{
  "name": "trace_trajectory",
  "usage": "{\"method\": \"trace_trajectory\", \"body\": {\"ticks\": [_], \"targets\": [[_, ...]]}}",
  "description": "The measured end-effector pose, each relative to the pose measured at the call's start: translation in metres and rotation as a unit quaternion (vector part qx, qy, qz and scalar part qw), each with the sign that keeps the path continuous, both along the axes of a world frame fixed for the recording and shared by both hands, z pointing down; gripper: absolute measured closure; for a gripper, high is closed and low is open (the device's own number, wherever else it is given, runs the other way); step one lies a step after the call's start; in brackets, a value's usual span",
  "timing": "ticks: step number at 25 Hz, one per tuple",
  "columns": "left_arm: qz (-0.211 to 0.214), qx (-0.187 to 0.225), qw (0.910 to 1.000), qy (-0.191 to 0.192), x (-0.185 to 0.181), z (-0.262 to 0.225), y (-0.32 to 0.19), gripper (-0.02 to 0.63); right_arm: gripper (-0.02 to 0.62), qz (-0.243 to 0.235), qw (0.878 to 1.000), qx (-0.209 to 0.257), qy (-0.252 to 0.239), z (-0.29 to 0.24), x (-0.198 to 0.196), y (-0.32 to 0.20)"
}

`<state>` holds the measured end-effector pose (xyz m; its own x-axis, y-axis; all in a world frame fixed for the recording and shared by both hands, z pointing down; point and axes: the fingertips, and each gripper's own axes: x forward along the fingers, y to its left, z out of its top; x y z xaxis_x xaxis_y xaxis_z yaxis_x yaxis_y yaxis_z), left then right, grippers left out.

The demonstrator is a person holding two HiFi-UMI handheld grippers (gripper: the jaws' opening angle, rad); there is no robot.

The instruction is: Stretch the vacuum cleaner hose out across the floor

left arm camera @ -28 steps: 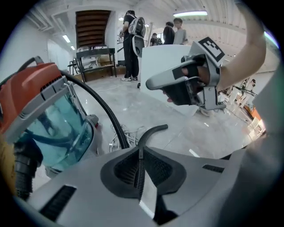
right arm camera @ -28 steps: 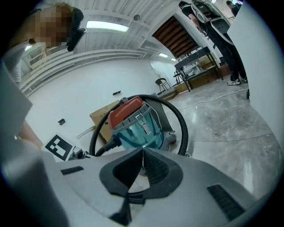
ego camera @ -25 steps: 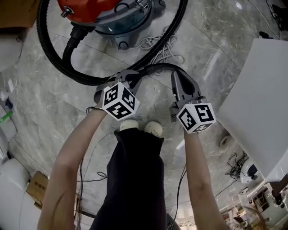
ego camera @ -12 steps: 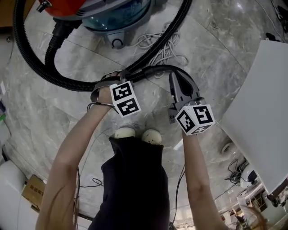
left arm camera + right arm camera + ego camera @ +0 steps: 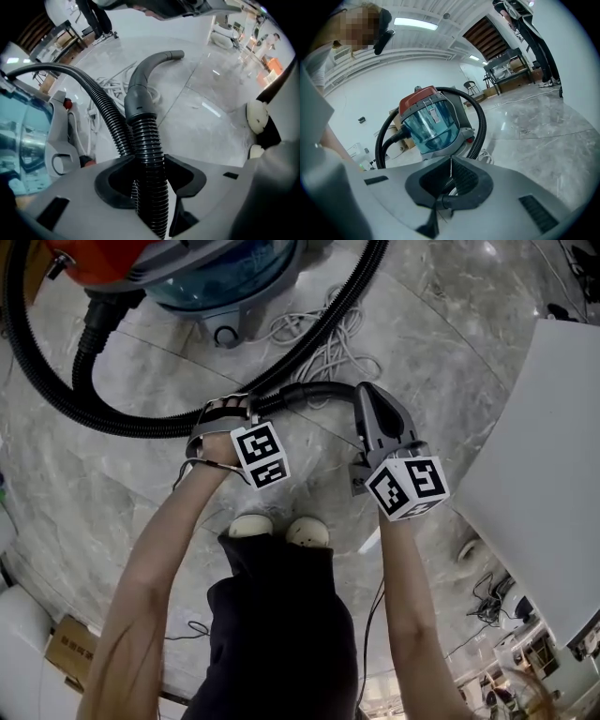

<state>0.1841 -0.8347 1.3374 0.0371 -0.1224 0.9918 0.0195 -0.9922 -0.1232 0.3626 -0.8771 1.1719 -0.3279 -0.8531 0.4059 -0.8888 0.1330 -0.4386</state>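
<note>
vacuum cleaner [image 5: 187, 277] far | hose [image 5: 112, 423] loops left, nearer | cord [image 5: 328, 348] at its right

Right gripper [image 5: 451, 172] has its jaws drawn together with the black hose [image 5: 457, 200] caught in their hollow, and beyond stands the red-topped vacuum cleaner [image 5: 429, 123] on marble floor [image 5: 543, 129], hose looping round it.

Bare marble floor [image 5: 450, 362] lies open at the far right, between the tangled white cord [image 5: 328, 348] and the big white panel [image 5: 553, 474] that walls off the right side. At the far left the vacuum cleaner body [image 5: 187, 268] blocks the way. Its black hose [image 5: 150, 427] loops round the left and crosses the middle. The person's feet [image 5: 248, 525] stand just near of it. Floor left of the loop is free; a cardboard box [image 5: 70, 643] and cables [image 5: 492, 596] crowd the near corners
</note>
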Motion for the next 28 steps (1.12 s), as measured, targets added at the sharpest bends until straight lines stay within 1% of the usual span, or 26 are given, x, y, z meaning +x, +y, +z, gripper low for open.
{"method": "trace_trajectory", "body": {"ticks": [4,7,11,14,21,28], "targets": [[-0.037,-0.041,0.9984,0.011,0.003,-0.01,0.004,0.417,0.58,0.01,1.0,-0.005,0.001,-0.01,0.006,0.005],[-0.054,-0.066,0.996,0.027,0.01,-0.027,0.018,0.419,0.58,0.021,1.0,-0.01,0.0,-0.022,0.009,0.01],[-0.066,-0.091,0.9926,0.048,0.02,-0.056,0.036,0.42,0.579,0.043,0.999,-0.012,-0.025,-0.045,0.01,0.016],[-0.076,-0.108,0.9887,0.071,0.028,-0.085,0.048,0.42,0.578,0.048,0.998,-0.015,-0.047,-0.068,0.007,0.025],[-0.129,-0.144,0.9731,0.125,0.053,-0.16,0.062,0.42,0.578,0.049,0.996,-0.029,-0.064,-0.121,0.007,0.037],[-0.181,-0.175,0.9509,0.18,0.075,-0.244,0.067,0.42,0.578,0.056,0.996,-0.028,-0.069,-0.19,0.019,0.041]]}}
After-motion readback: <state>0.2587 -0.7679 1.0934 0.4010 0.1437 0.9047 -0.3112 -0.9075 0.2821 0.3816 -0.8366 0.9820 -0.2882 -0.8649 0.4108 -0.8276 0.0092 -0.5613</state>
